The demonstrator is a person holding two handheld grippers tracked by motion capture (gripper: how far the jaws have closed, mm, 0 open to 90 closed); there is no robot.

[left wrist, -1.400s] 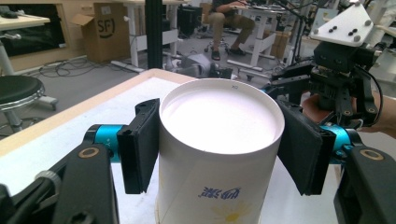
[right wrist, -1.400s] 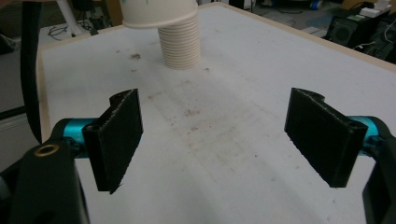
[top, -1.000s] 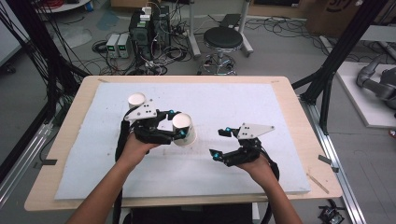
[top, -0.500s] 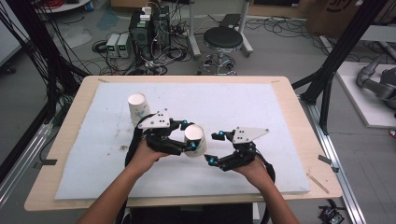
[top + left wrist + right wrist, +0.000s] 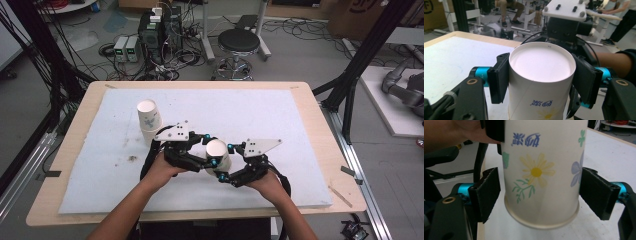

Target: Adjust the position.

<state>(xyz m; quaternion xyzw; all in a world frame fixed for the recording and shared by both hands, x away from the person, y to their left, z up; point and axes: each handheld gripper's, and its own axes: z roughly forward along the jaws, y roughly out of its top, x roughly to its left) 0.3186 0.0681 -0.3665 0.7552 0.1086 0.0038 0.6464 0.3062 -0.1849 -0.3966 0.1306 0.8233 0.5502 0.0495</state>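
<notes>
Even, bright overhead light with only soft shadows on the table; the high view is slightly soft, while both close views blur their backgrounds and nearest edges

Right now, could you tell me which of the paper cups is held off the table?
The upside-down cup between both grippers, clamped by the left gripper; the other cups stand stacked behind it.

lab, cabled electronics, rig frames
</notes>
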